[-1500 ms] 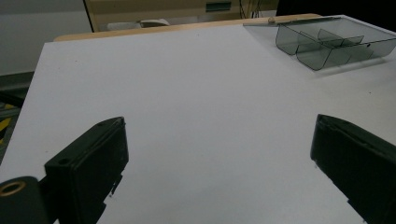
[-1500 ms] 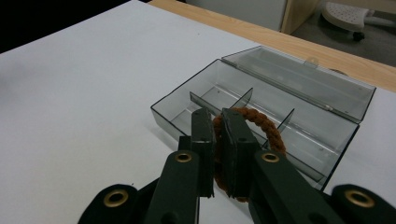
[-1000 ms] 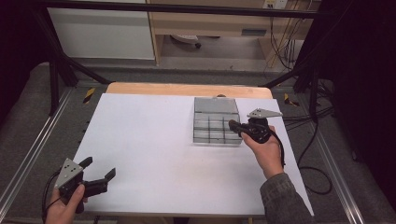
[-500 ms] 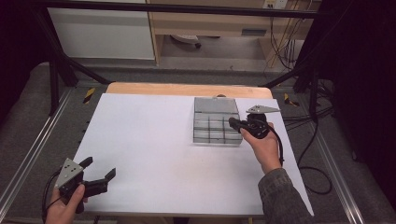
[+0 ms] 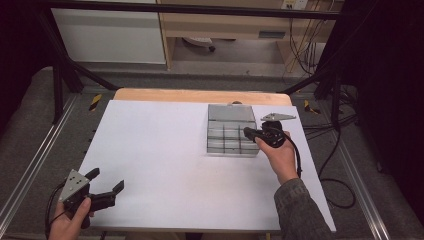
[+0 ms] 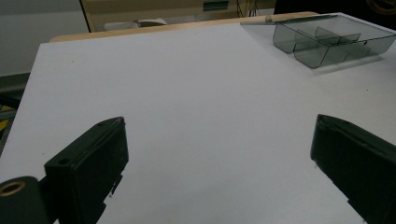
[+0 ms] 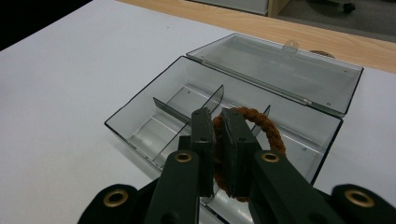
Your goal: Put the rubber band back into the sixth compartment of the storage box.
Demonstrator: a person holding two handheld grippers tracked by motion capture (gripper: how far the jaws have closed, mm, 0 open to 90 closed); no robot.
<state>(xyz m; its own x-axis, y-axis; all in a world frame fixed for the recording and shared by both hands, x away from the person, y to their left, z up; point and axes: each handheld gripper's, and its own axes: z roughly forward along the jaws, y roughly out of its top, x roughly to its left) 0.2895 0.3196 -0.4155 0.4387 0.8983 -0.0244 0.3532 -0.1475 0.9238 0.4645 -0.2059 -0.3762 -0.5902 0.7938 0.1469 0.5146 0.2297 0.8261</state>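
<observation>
**Holding a Braided Ring Over the Divided Box**

Gripping a brown braided ring (image 7: 261, 126), the right tongs (image 7: 217, 135) have their jaws drawn close together, pads pressed on the near side of the ring. The ring stands roughly upright between the jaws, above the middle of a clear, smoke-tinted box (image 7: 140, 135). Whether its lower edge touches the box floor cannot be told.

The box has thin partitions that split it into several compartments. Its lid (image 7: 280, 70) is swung fully back on the far side and lies flat, with a small latch tab at its far edge. In the high view the box (image 5: 231, 131) sits on the white bench (image 5: 160, 150) toward the far right, and the right tongs (image 5: 248, 132) reach over its right edge from the hand (image 5: 280, 152) beside it.

The left tongs (image 5: 107, 182) are at the near left corner of the bench, well apart from the box. Their jaws stand wide, with nothing between them. In the left gripper view the bare bench surface (image 6: 187, 107) lies between the two jaws, and the box (image 6: 327, 39) appears far off at the upper right.
</observation>
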